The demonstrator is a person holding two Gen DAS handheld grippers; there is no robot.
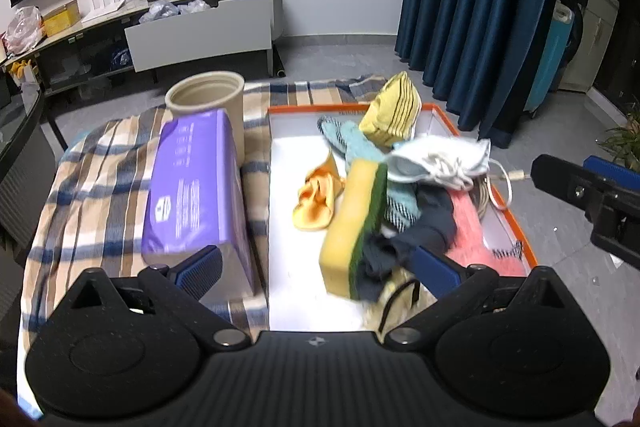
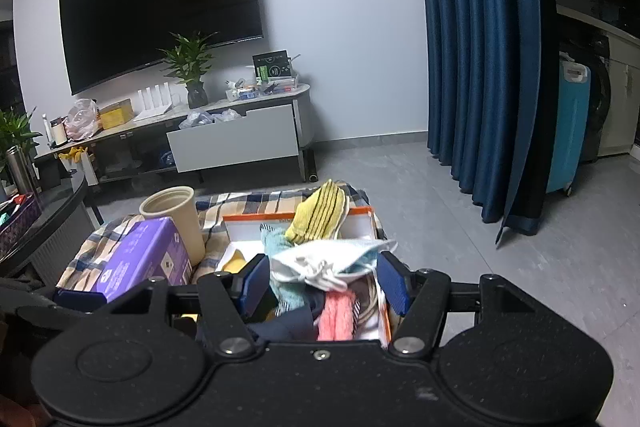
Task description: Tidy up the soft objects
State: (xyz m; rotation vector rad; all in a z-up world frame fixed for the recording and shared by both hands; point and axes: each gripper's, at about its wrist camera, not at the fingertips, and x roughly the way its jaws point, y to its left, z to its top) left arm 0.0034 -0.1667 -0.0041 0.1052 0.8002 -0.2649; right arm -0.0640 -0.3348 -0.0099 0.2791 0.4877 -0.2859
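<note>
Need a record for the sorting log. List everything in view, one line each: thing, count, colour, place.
tray: one, white with orange rim, on the blanket
sponge: one, yellow with green pad, on edge in the tray
orange cloth: one, tray floor, left of the sponge
yellow striped cloth: one, tray's far end
white cloth: one, atop the pile
pink cloth: one, tray's right side
purple pack: one, left of the tray
cup: one, beige, behind the pack
blanket: one, plaid, underneath
left gripper: open, nothing between its fingers
right gripper: open, above the pile
</note>
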